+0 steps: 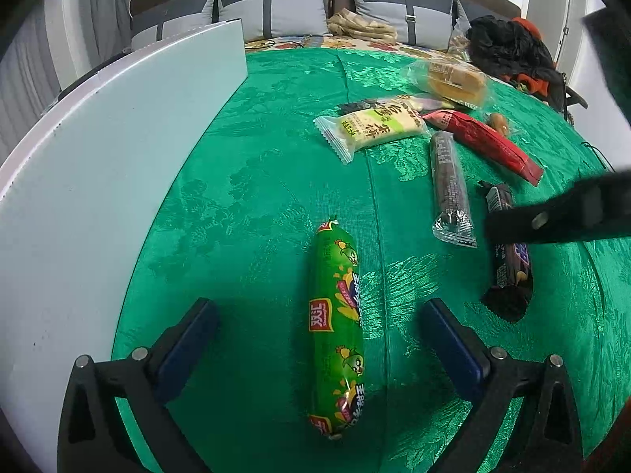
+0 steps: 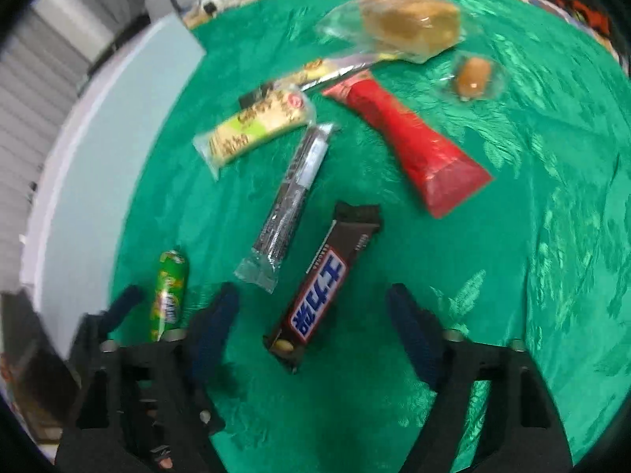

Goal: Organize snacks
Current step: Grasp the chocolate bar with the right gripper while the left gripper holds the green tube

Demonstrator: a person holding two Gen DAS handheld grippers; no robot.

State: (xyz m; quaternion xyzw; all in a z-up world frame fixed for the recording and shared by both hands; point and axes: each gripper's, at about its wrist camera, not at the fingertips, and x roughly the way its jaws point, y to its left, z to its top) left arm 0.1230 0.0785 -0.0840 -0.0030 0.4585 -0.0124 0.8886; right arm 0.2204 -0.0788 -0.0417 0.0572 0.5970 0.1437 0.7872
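Sausage (image 1: 337,331) lying centre frame between your left hand-held gripper's (image 1: 315,339) wide-open jaws, untouched, chocolate bar (image 2: 321,289) between your right hand-held gripper's (image 2: 313,315) parted jaws, not clamped, green cloth (image 1: 256,197) beneath.

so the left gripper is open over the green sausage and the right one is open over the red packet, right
Not quite. The right gripper is open over the brown chocolate bar, not the red packet, which lies further off; the right wrist view shows it. The left gripper is indeed open over the green sausage.
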